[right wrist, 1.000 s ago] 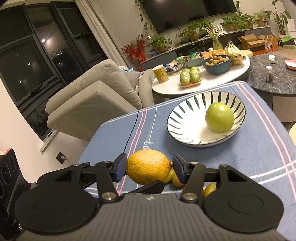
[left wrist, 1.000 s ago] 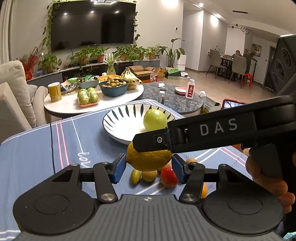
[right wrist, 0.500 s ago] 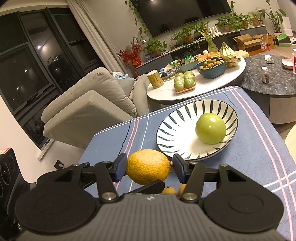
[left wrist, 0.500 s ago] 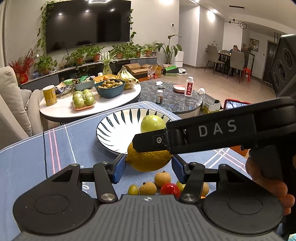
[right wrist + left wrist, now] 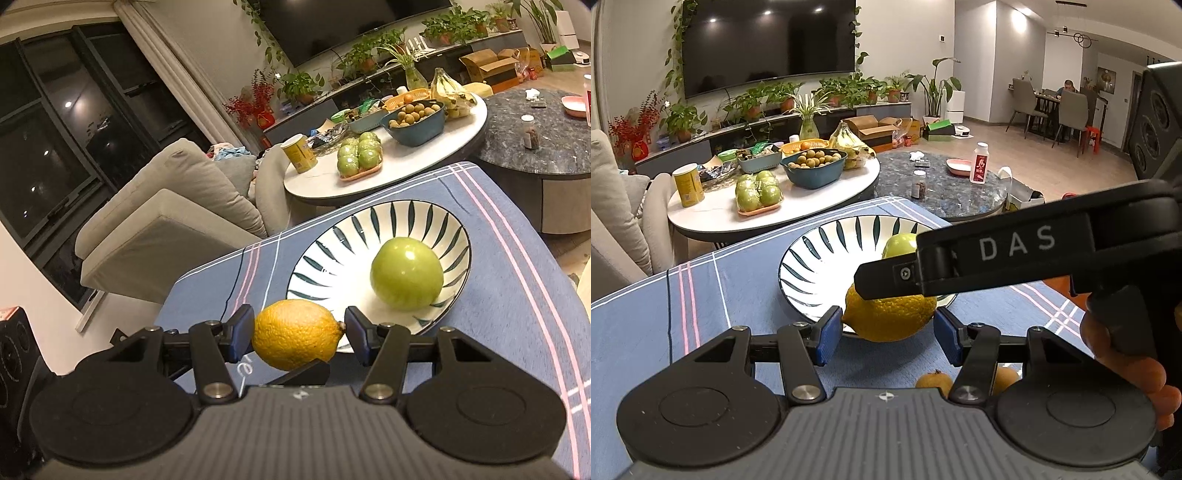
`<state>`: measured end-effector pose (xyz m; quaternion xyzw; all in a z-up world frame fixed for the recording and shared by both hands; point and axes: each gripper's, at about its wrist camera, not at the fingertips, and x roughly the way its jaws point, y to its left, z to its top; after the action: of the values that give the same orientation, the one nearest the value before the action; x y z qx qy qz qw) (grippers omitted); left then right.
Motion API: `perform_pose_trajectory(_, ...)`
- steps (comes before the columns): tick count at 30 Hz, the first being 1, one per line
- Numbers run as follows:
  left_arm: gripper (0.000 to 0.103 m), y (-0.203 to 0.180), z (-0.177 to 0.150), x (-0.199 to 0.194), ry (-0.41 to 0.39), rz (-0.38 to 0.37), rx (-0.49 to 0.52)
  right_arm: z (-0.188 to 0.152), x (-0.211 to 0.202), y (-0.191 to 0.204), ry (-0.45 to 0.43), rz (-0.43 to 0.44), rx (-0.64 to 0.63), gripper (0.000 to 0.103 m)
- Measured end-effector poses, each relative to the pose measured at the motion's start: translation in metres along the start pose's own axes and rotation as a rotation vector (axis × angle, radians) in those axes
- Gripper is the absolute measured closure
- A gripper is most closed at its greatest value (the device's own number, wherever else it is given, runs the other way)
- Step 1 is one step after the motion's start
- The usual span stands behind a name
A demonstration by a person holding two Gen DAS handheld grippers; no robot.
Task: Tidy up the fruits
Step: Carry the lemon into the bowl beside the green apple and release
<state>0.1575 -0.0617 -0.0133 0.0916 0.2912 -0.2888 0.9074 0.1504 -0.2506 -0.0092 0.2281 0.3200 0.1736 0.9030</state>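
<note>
A yellow lemon (image 5: 890,321) (image 5: 295,339) hangs just above the near rim of a white plate with dark stripes (image 5: 812,266) (image 5: 332,251). My left gripper (image 5: 886,328) has its blue pads against the lemon's two sides. My right gripper (image 5: 299,332) is shut on the same lemon; its black finger (image 5: 997,254) crosses over the fruit from the right. A left fingertip (image 5: 306,373) shows under the lemon. A green apple (image 5: 899,245) (image 5: 406,277) lies in the plate. Two small brownish fruits (image 5: 932,380) lie on the blue cloth below my left gripper, partly hidden.
A person's hand (image 5: 1126,369) grips the right tool. Beyond the blue tablecloth's far edge stand a white round table (image 5: 720,218) loaded with fruit and bowls and a dark marble table (image 5: 960,192). A beige sofa (image 5: 166,206) is to the left.
Both grippers have carried the lemon forward together to the plate's near rim. The small fruits on the cloth have slipped down behind the left gripper's body. Both grips are unchanged.
</note>
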Motion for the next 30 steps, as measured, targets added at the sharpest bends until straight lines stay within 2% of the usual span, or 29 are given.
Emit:
perform_pose_trajectory(18, 0.051, 0.004, 0.004, 0.032, 0.058, 0.003, 0.027, 0.006, 0.016, -0.018, 0.0, -0.017, 0.046, 0.047)
perform_pose_trajectory(30, 0.051, 0.004, 0.006, 0.029, 0.033, 0.023, 0.02, 0.006, 0.012, -0.017, -0.024, -0.032, 0.035, 0.046)
